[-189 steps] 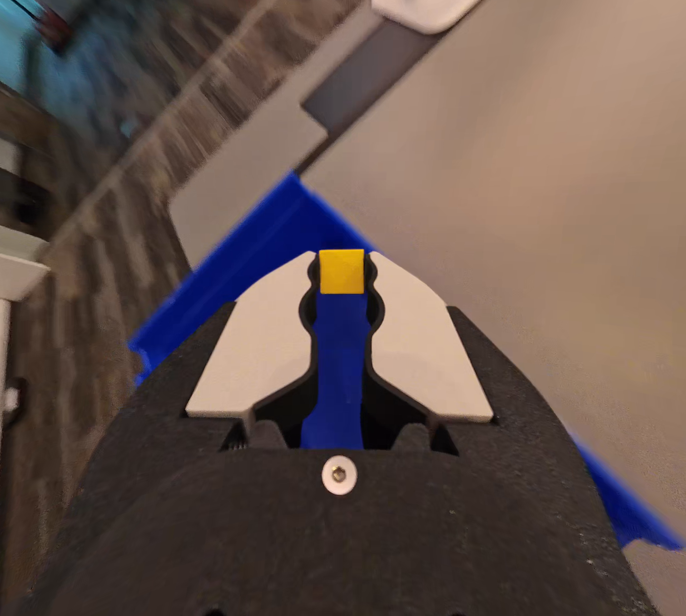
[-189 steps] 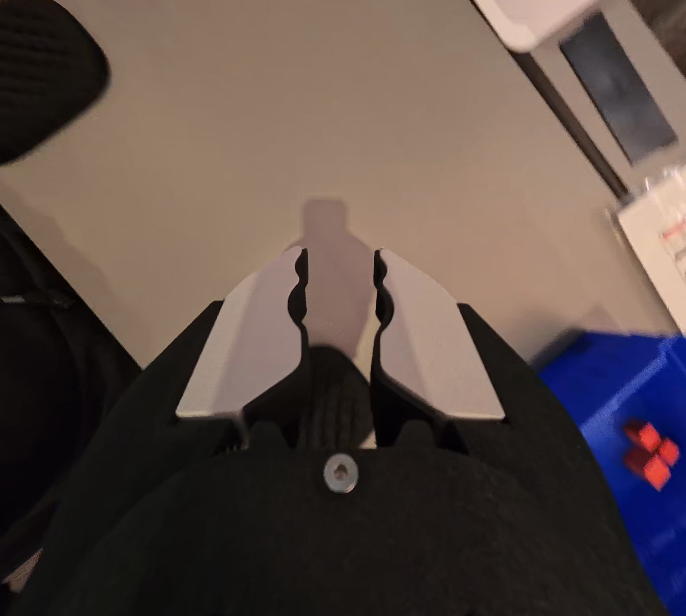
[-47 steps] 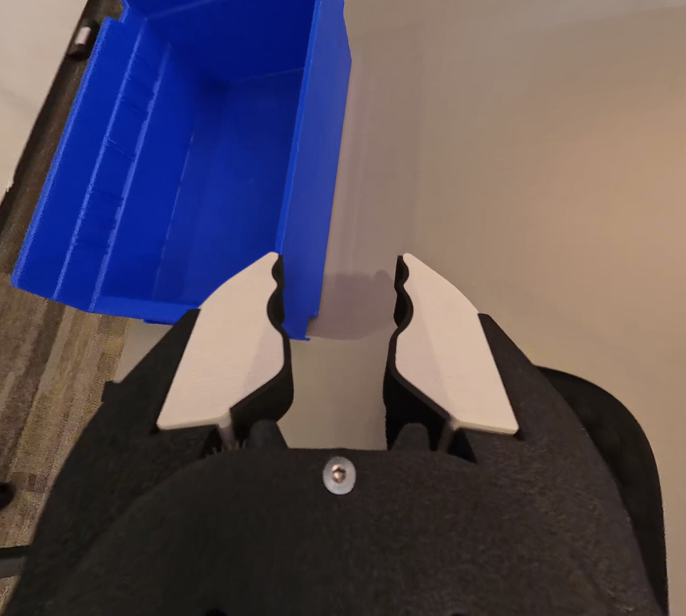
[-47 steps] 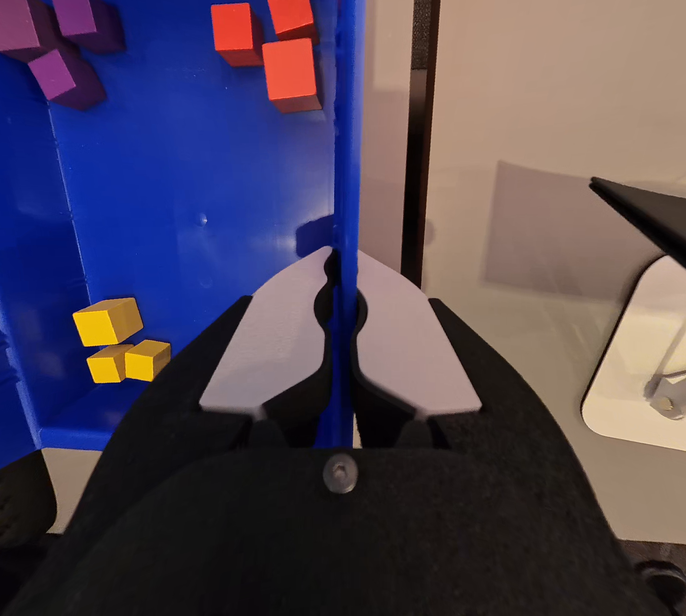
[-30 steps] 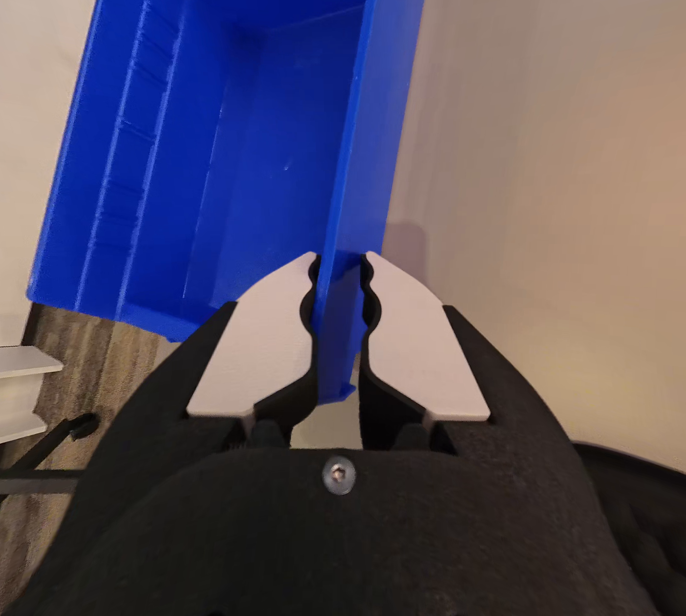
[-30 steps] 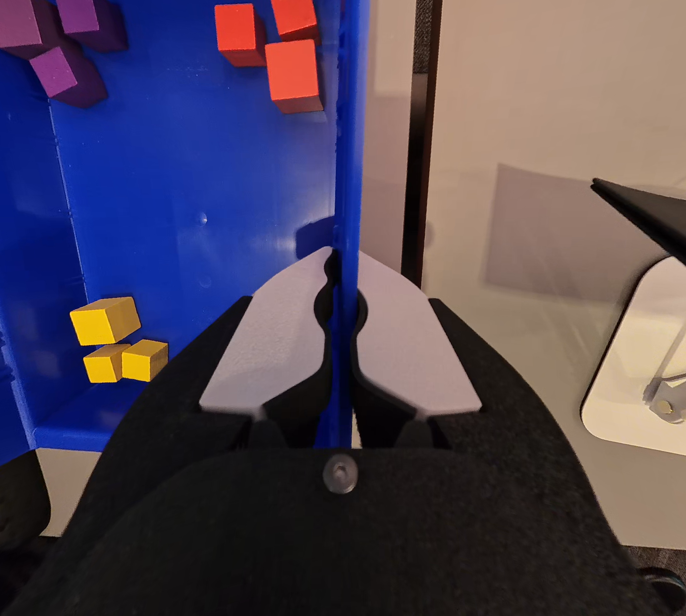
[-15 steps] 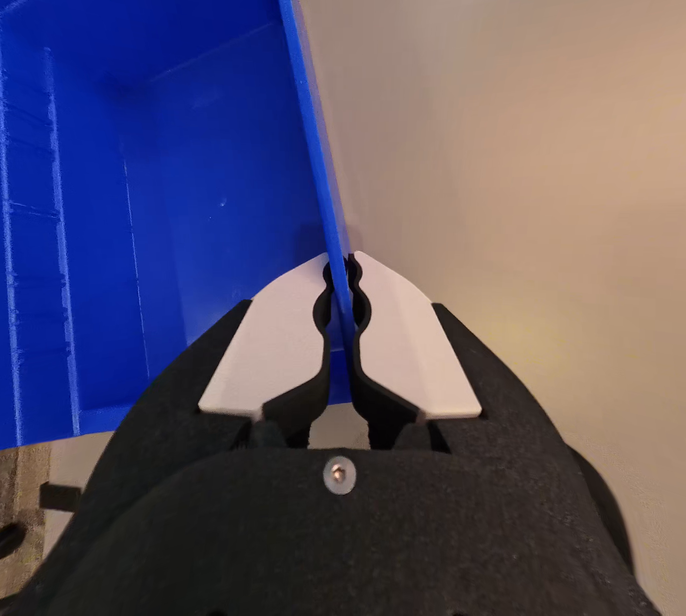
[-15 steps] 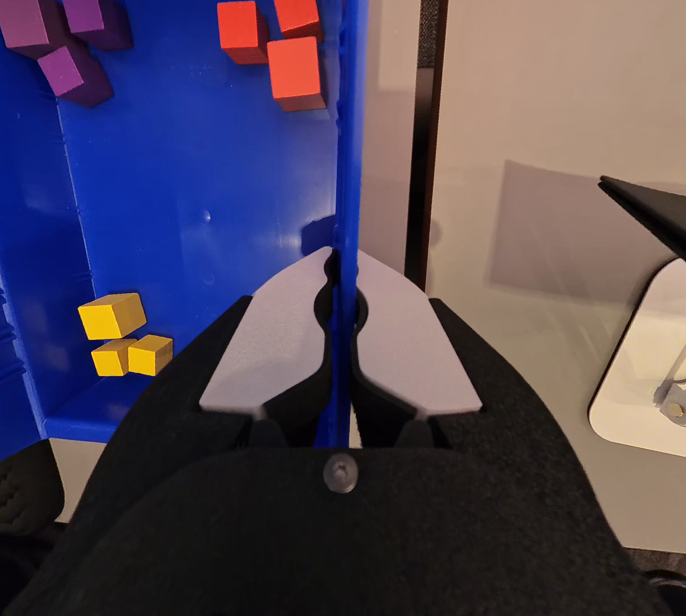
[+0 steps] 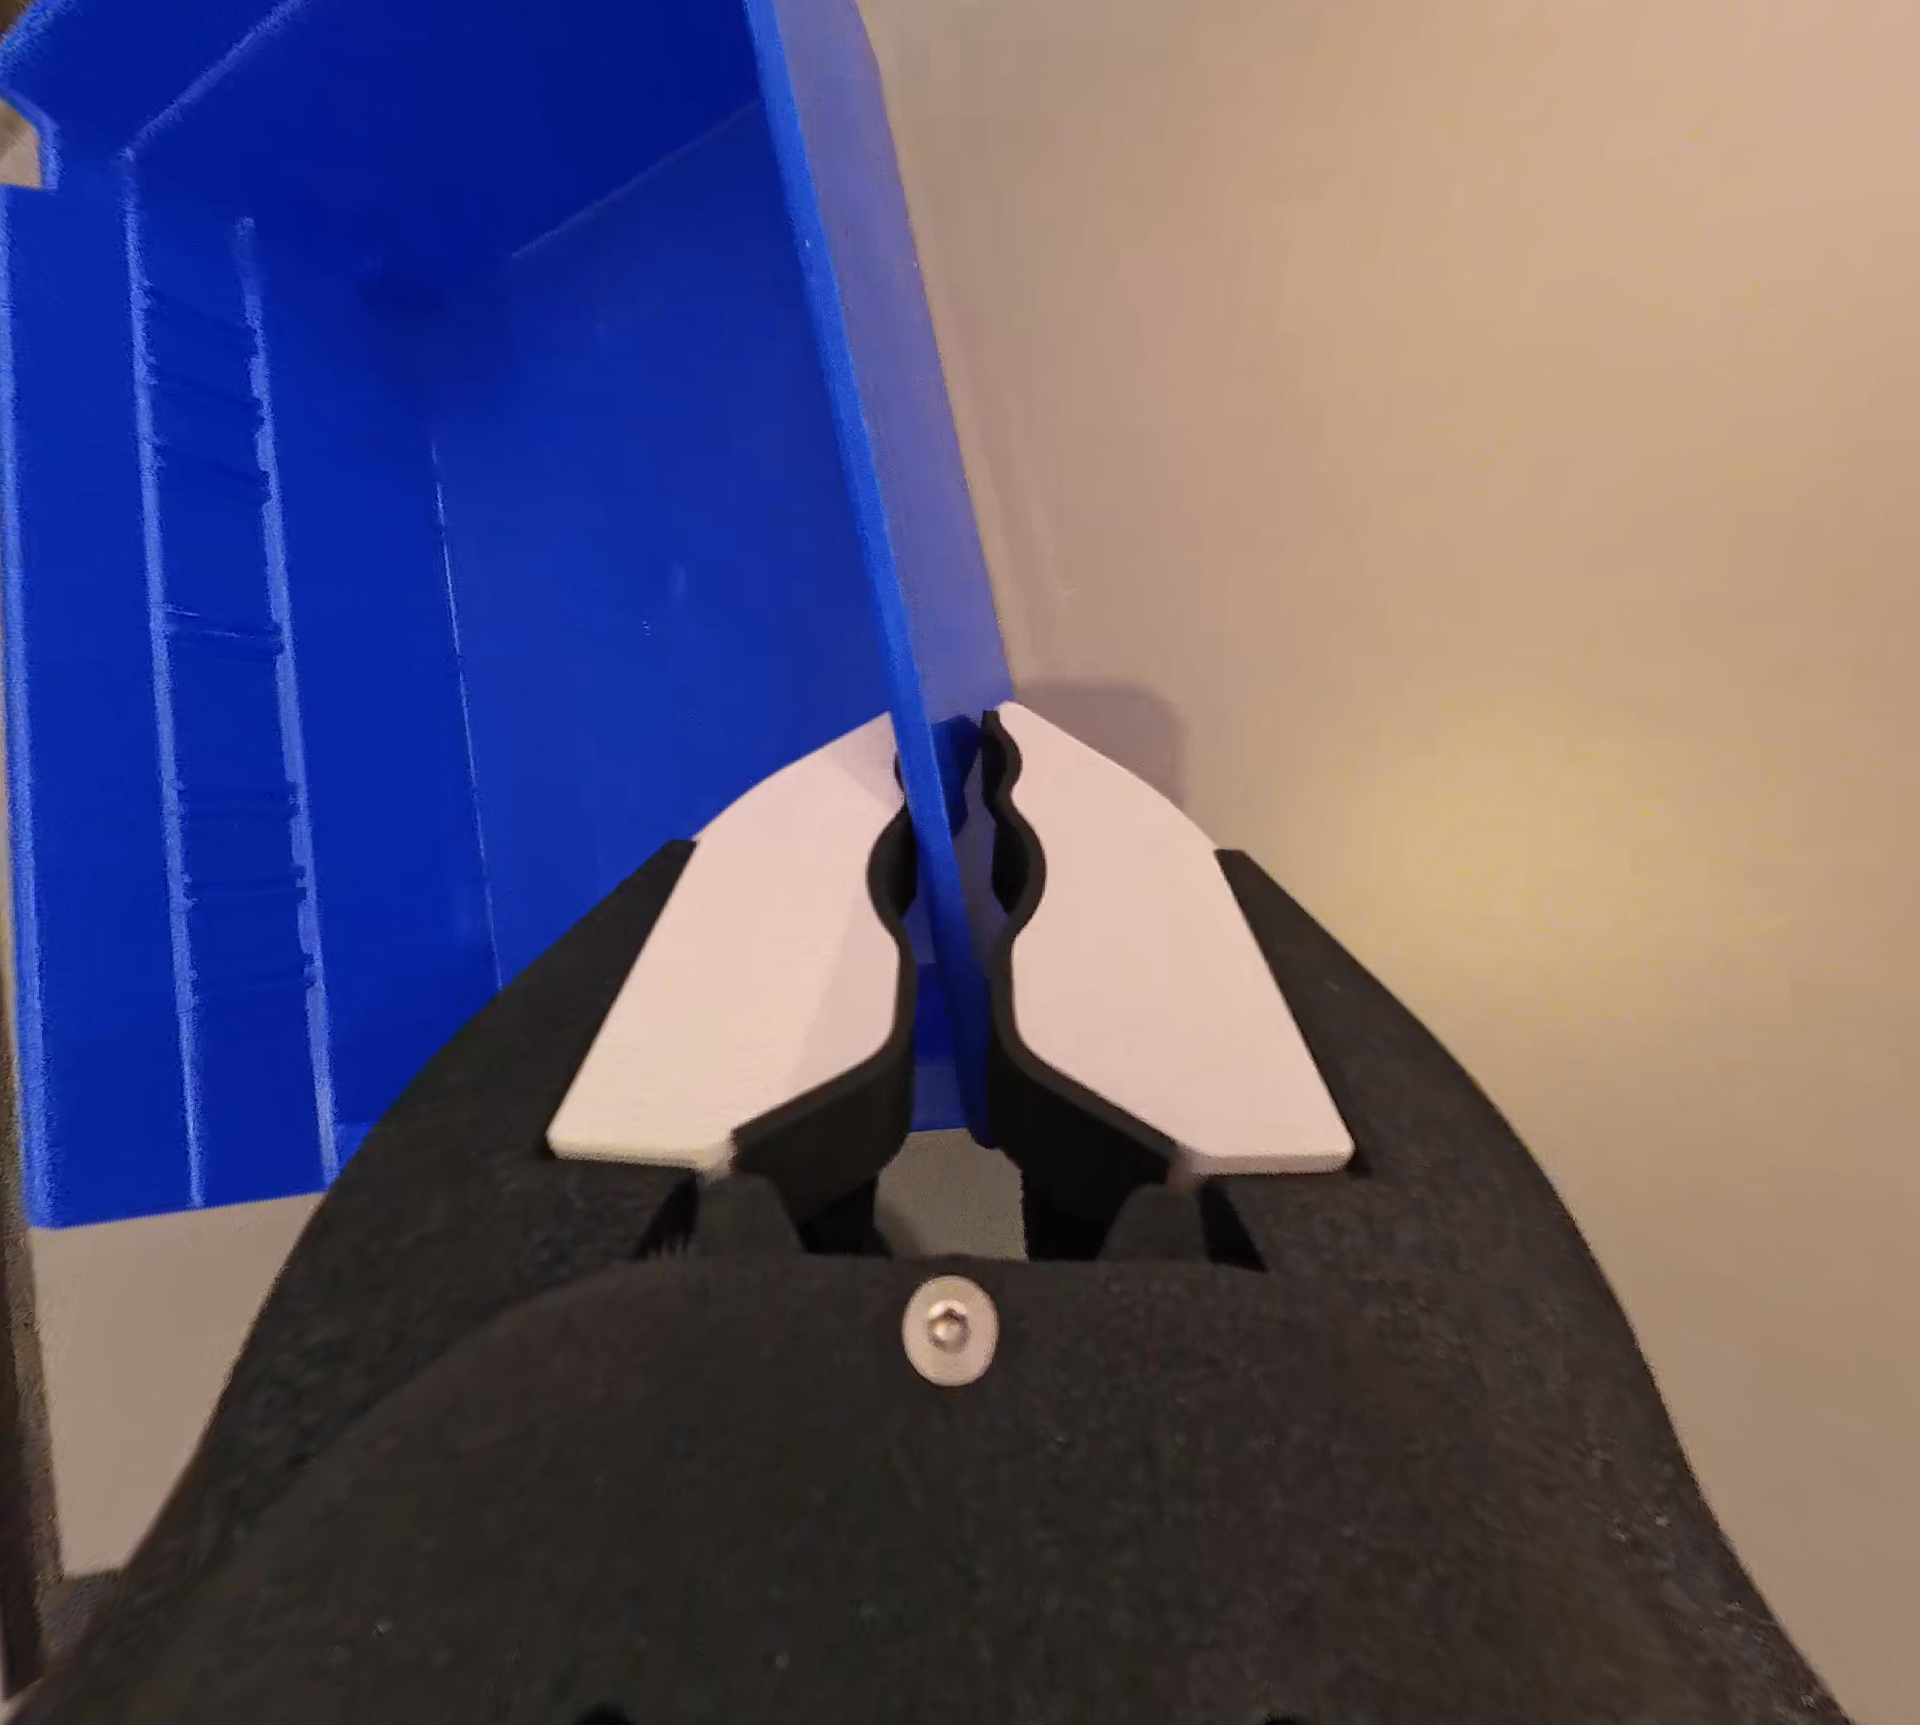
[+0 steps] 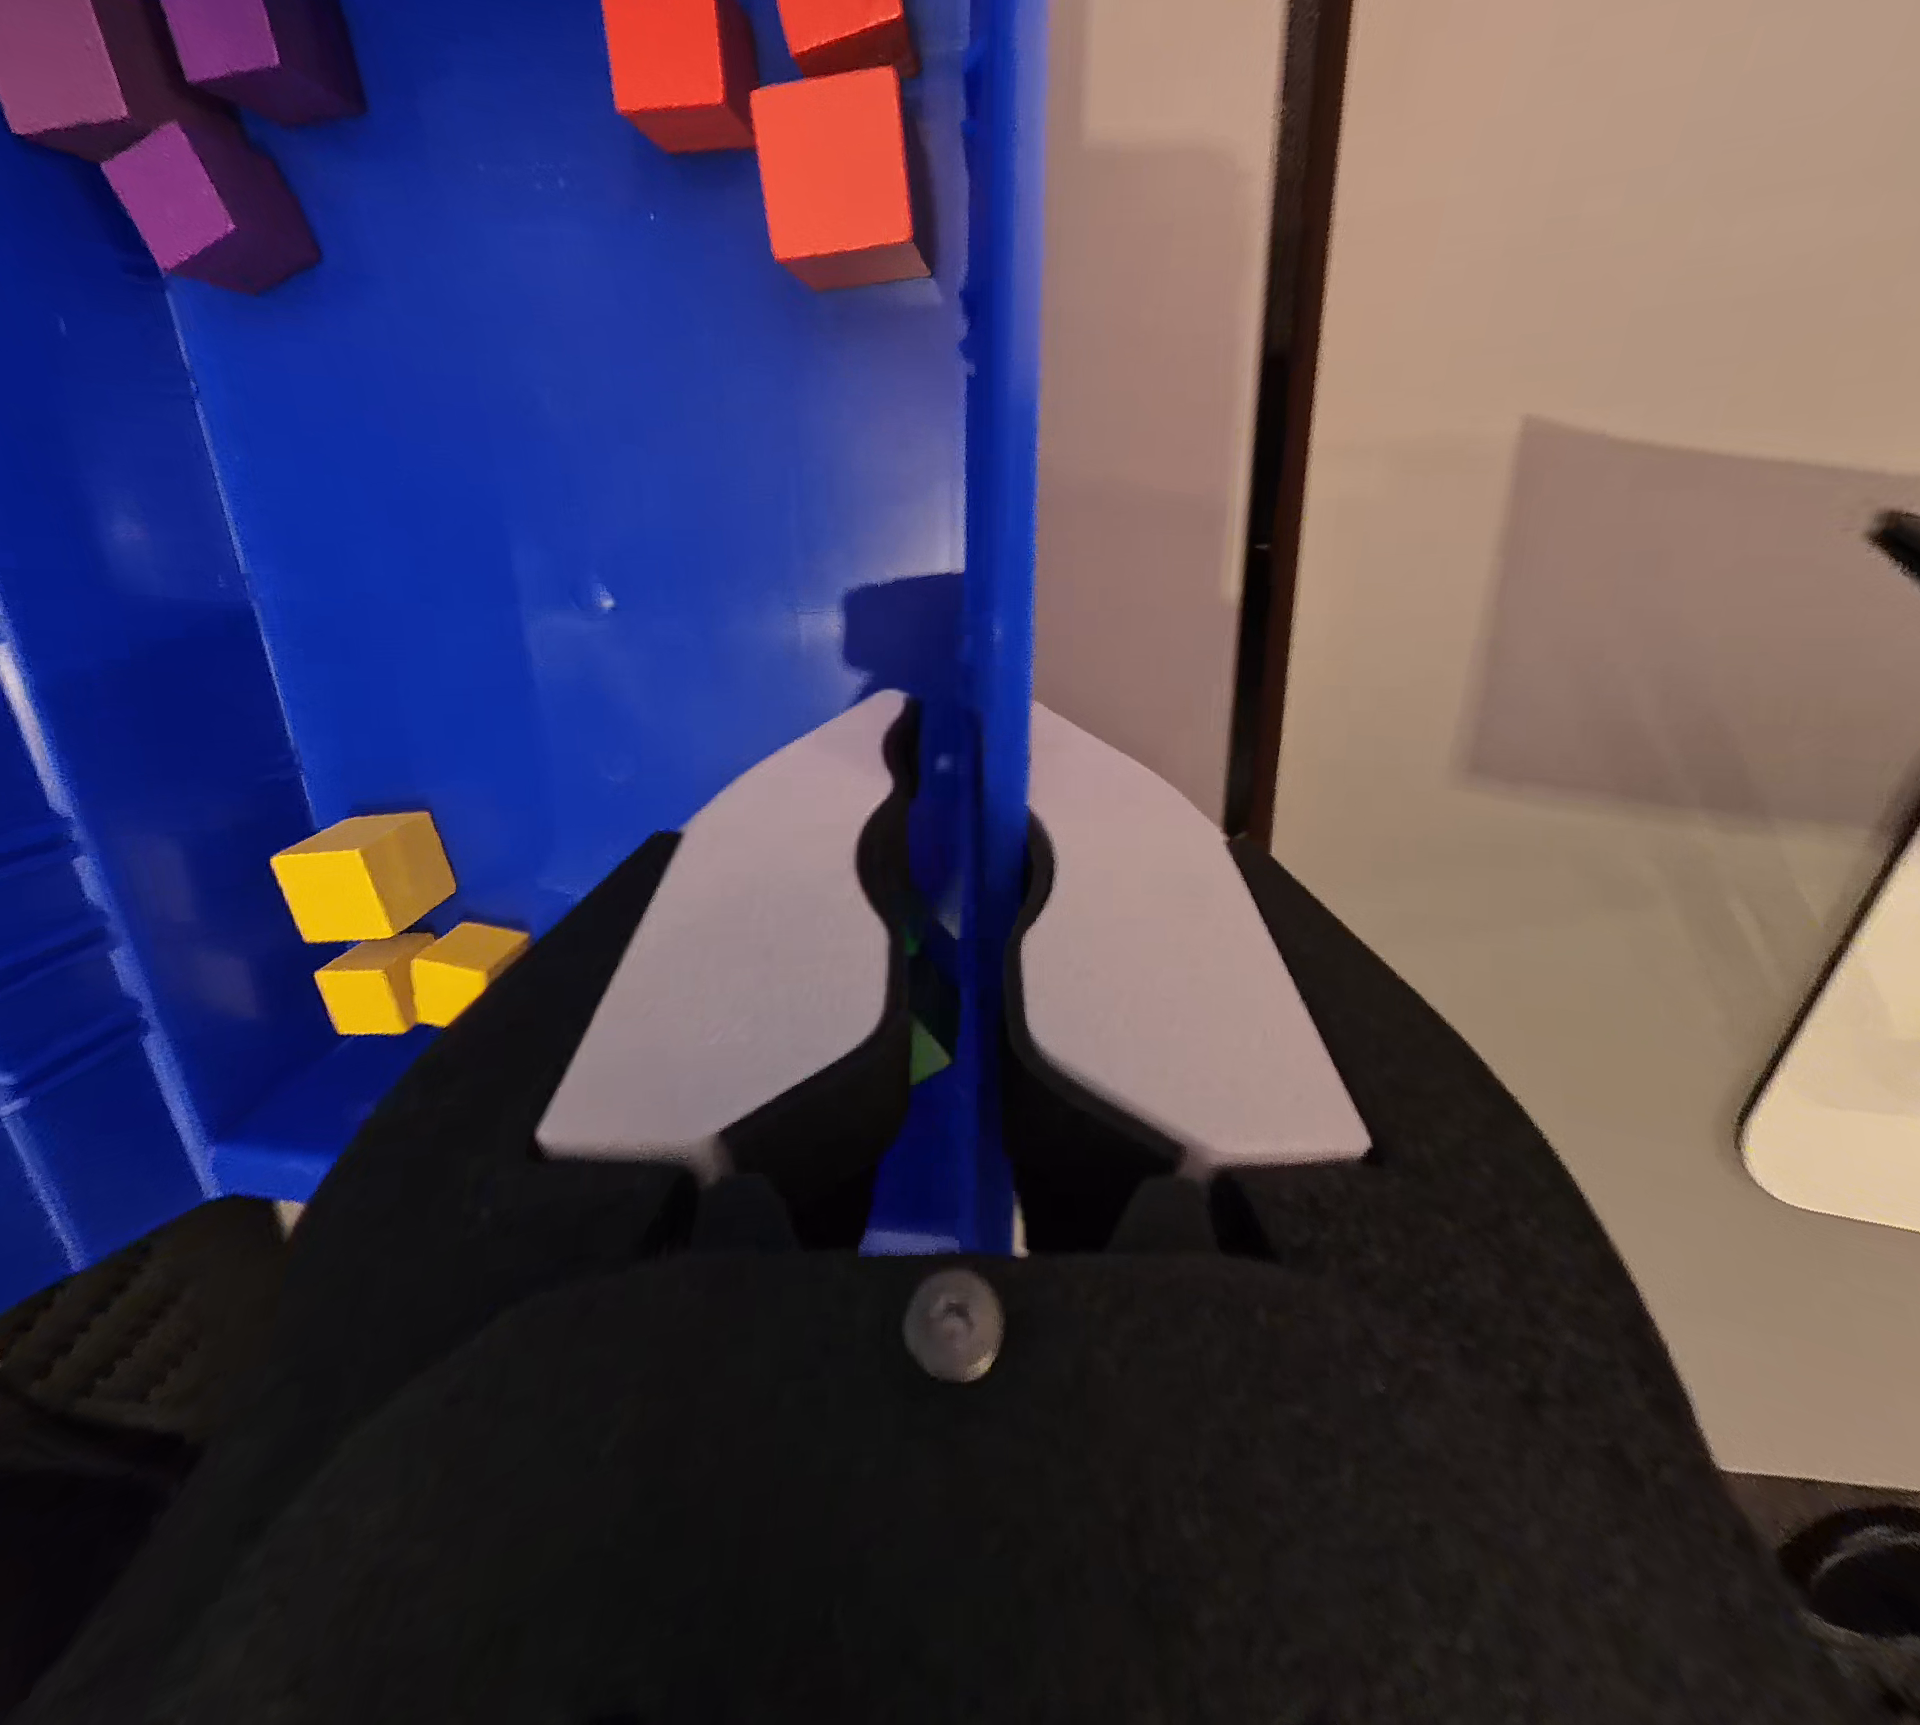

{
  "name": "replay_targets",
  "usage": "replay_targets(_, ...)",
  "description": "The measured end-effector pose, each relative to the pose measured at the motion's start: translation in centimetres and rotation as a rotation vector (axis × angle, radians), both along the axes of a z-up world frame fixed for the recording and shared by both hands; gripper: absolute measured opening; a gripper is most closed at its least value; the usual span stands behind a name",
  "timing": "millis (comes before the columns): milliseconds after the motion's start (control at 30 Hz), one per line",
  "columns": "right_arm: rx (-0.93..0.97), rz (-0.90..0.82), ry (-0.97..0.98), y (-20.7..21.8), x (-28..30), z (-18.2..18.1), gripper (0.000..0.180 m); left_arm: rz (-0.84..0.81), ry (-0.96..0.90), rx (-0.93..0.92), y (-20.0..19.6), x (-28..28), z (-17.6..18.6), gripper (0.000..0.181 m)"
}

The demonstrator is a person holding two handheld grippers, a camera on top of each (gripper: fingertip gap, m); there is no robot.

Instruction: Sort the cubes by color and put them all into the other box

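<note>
In the left wrist view an empty blue box (image 9: 810,325) stands on the beige table. My left gripper (image 9: 940,719) is shut on its right wall, one finger inside and one outside. In the right wrist view a second blue box (image 10: 1003,325) holds three red cubes (image 10: 831,169) at the far right, three purple cubes (image 10: 208,23) at the far left and three yellow cubes (image 10: 358,875) at the near left. A sliver of green cube (image 10: 928,1052) shows between my fingers. My right gripper (image 10: 961,704) straddles this box's right wall, with its jaws slightly parted.
A dark gap between two tabletops (image 10: 1288,325) runs just right of the filled box. A white base plate (image 10: 1849,1052) lies on the table at the right edge. A black mesh object (image 10: 83,1312) shows at the lower left. Beige table (image 9: 1455,428) spreads to the right of the empty box.
My left gripper placed a yellow cube, then closed on the empty box's right wall and turned the box. My right gripper's jaws have parted slightly on the filled box's wall, showing green between them.
</note>
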State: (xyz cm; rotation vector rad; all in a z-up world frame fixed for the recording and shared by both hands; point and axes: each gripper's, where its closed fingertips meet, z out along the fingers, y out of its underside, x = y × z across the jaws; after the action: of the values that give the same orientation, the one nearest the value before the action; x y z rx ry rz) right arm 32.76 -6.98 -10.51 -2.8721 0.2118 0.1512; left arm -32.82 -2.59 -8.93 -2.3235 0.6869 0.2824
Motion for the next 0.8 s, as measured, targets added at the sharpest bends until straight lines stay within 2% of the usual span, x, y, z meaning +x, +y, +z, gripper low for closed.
replay_targets(67,-0.039,0.004,0.012,0.0,-0.6,-0.4,0.025,-0.035,-0.013,0.001,-0.6,2.6,-0.1,0.009)
replay_targets(133,-0.048,0.005,-0.03,0.1,-0.2,-0.6,0.017,-0.078,-0.006,0.005,-1.2,5.0,-0.1,0.011)
replay_targets(167,-0.046,-0.004,-0.043,0.2,0.0,-0.6,0.006,-0.101,-0.008,0.002,-1.6,6.3,-0.1,0.012)
replay_targets(400,-0.05,-0.036,-0.027,0.5,-0.3,-0.7,0.005,-0.261,-0.002,0.02,-3.1,14.1,-0.3,0.018)
replay_targets(567,-0.061,-0.061,-0.005,0.4,-0.5,-0.8,0.005,-0.401,-0.097,0.057,-4.9,19.7,0.7,0.024)
replay_targets(667,-0.055,-0.073,0.046,0.1,-1.1,-0.8,0.005,-0.441,-0.19,0.189,-5.8,20.3,4.0,0.033)
replay_targets(800,-0.037,-0.088,0.137,-0.1,-2.3,-0.8,0.005,-0.432,-0.197,0.283,-6.9,15.9,7.6,0.035)
